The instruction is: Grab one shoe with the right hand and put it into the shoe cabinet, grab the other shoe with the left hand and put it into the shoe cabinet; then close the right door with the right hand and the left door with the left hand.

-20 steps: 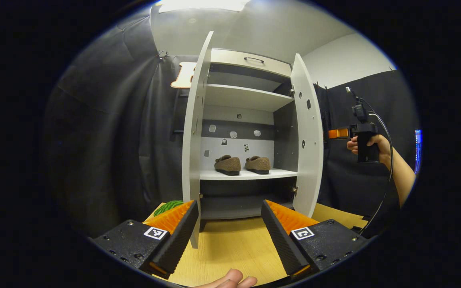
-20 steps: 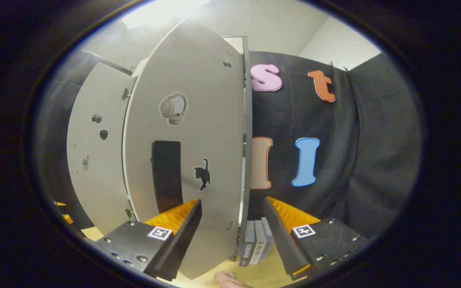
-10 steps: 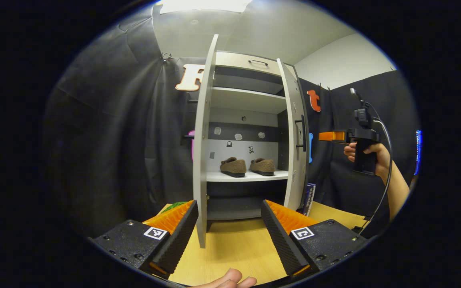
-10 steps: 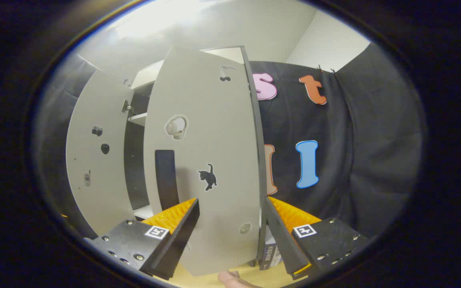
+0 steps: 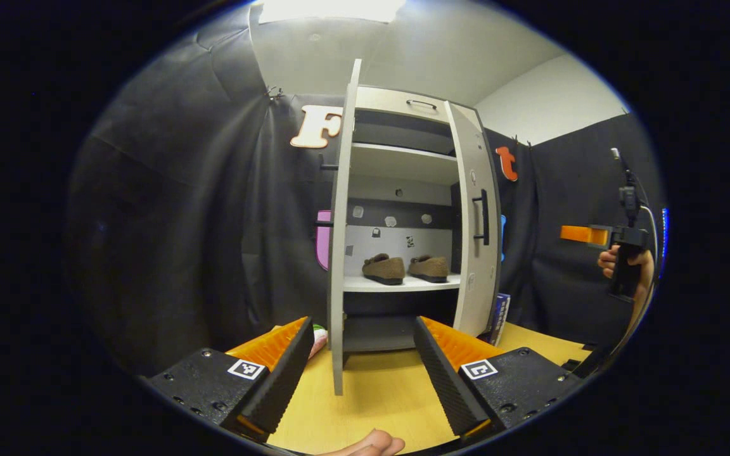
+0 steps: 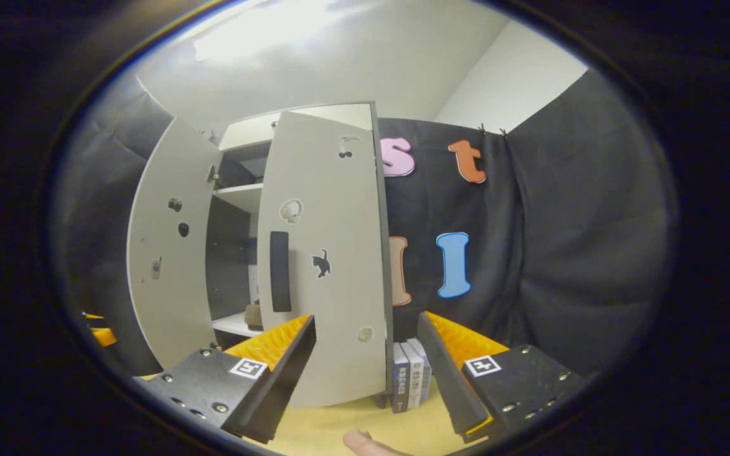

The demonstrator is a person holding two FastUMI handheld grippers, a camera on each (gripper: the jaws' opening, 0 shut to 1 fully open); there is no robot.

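Observation:
Two brown shoes (image 5: 384,268) (image 5: 429,266) stand side by side on the white shelf (image 5: 403,284) inside the shoe cabinet (image 5: 403,101). The left door (image 5: 338,253) stands wide open, edge-on to me. The right door (image 5: 476,240) is swung most of the way in, its black handle (image 6: 279,271) facing out. My left gripper (image 5: 362,361) is open and empty, low in front of the cabinet above the wooden table (image 5: 377,392). My right gripper (image 6: 368,361) is open and empty, a little back from the right door (image 6: 327,253). It also appears far right (image 5: 583,234), held by a hand (image 5: 618,263).
Several books (image 6: 409,380) stand upright on the table beside the cabinet's right side. The left door (image 6: 172,253) juts toward me. A small pink and green object (image 5: 317,335) lies on the table left of the left door. Black cloth walls close in all around.
The right door has swung from wide open to nearly shut. The right gripper has drawn back from it to the right. The left gripper has shifted slightly left; the shoes have not moved.

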